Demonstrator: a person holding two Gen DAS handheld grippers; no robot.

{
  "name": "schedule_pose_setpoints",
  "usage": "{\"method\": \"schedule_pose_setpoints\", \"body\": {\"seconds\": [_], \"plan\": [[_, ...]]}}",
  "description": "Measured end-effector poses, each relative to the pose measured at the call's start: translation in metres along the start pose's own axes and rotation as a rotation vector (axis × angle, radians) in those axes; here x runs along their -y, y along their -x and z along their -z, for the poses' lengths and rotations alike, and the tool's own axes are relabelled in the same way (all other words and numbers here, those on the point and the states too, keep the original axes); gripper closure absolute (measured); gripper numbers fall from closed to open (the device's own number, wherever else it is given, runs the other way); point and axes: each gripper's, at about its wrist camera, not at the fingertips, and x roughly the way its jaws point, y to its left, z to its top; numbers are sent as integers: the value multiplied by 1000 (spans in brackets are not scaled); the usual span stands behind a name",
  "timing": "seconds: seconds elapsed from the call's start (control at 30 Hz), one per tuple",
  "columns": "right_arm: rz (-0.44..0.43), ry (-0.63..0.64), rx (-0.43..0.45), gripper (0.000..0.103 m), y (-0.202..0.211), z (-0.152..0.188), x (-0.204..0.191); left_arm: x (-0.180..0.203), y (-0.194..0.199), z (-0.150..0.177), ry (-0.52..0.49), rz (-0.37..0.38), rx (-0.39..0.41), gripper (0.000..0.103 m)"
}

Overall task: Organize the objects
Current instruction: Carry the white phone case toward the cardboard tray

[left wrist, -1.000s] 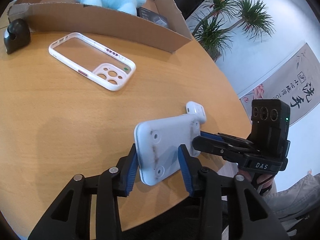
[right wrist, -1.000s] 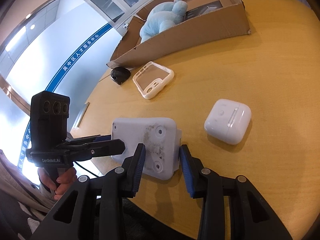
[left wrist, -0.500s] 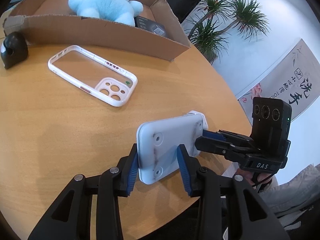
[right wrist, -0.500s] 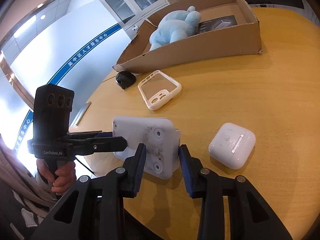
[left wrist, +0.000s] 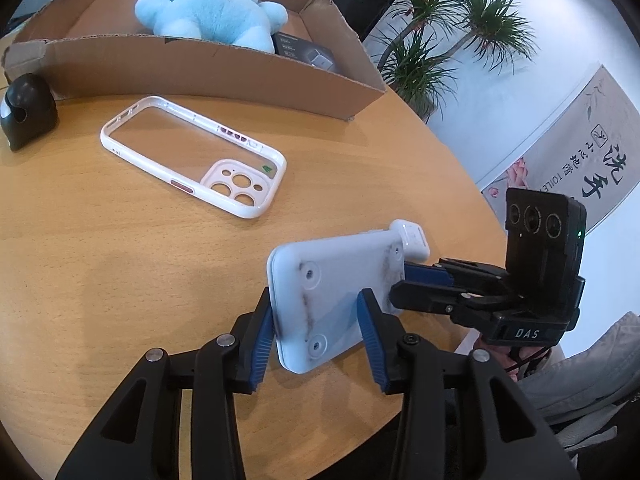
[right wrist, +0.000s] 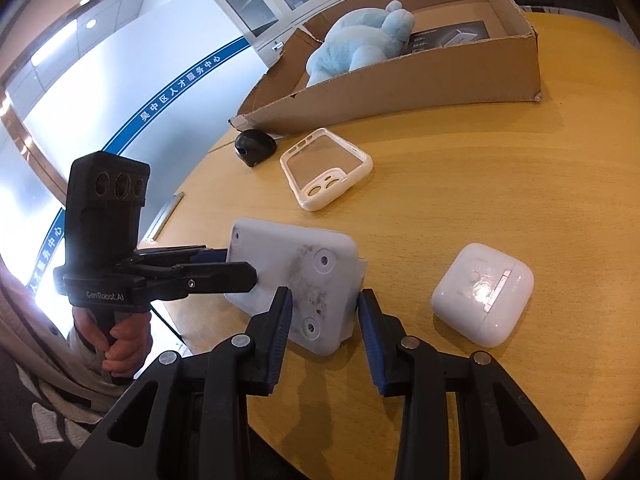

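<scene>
A white stained flat box [left wrist: 336,296] is held above the round wooden table [left wrist: 120,280] by both grippers. My left gripper [left wrist: 316,332] is shut on one end of it. My right gripper [right wrist: 324,316] is shut on the other end [right wrist: 296,276]; it shows in the left wrist view [left wrist: 404,280] too. A white earbud case [right wrist: 484,292] lies on the table right of the box, partly hidden in the left wrist view [left wrist: 412,236]. A white phone case [left wrist: 196,160] lies further in, also in the right wrist view [right wrist: 326,168].
An open cardboard box [left wrist: 200,68] at the table's far side holds a light blue plush toy [left wrist: 208,12] and a dark carton [left wrist: 308,52]. A small black device [left wrist: 26,112] sits by the box's left corner. The table edge [left wrist: 472,184] curves close on the right.
Both grippers with the white flat box have lifted slightly and drawn back; the cardboard box and phone case appear further down in both views. The grips are unchanged.
</scene>
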Motion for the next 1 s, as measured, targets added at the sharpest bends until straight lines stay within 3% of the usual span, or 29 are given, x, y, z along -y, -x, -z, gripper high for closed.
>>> {"method": "schedule_pose_setpoints", "body": {"seconds": [0.53, 0.73, 1.0], "plan": [[-46, -46, -18, 65, -10, -9, 12, -9, 7, 5, -12, 27, 11, 65], [-40, -6, -10, 75, -11, -8, 3, -12, 6, 6, 12, -2, 16, 58], [-33, -4, -3, 75, -10, -6, 3, -10, 6, 6, -10, -9, 19, 57]]}}
